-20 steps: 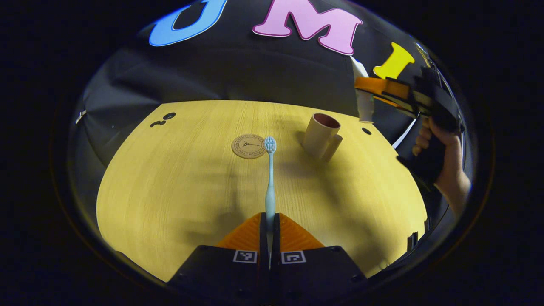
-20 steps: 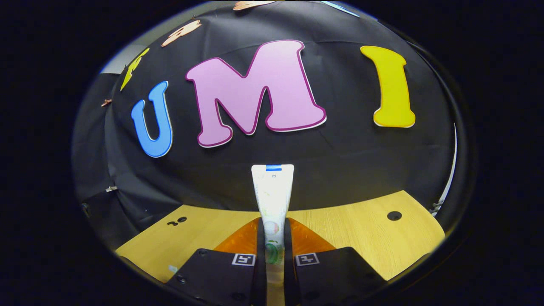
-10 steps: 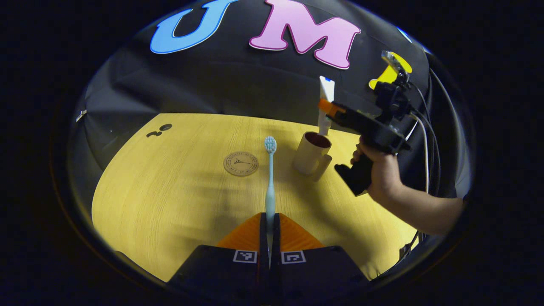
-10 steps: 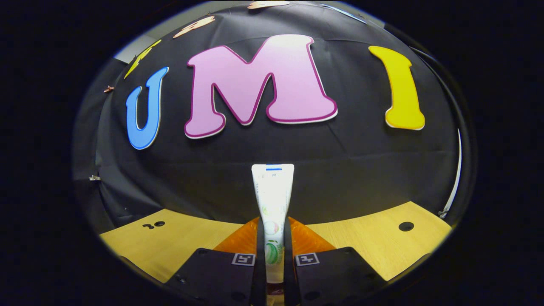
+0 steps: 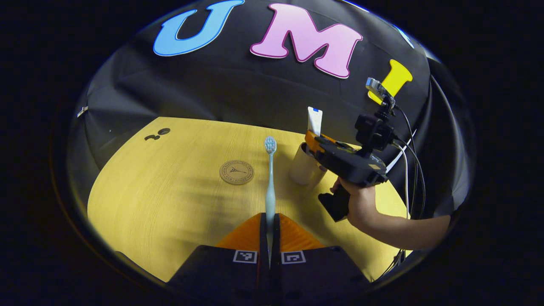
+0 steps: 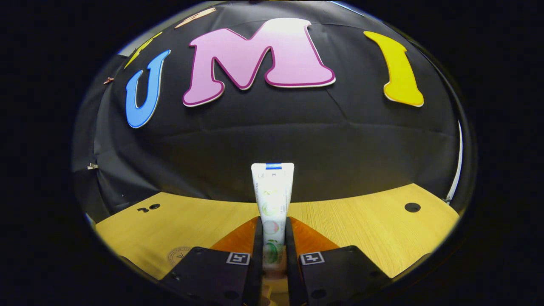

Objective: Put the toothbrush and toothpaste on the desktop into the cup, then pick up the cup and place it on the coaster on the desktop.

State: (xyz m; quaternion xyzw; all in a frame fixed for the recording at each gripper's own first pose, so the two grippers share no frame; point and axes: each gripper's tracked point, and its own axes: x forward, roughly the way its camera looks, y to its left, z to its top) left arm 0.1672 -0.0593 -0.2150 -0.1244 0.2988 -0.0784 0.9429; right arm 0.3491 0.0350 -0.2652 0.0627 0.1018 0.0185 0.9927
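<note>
left gripper view has the pale blue toothbrush [image 5: 270, 178] sticking forward above the wooden desktop [image 5: 170, 199], bristles far out, handle pinched between the closed fingers of the left gripper [image 5: 269, 231]. beyond it lie the round coaster [image 5: 236, 172] and the beige cup [image 5: 302, 165]. right gripper [image 6: 273, 246] is clamped on the white toothpaste [image 6: 272, 199], held upright; from the left gripper view the tube stands over the cup.
</note>
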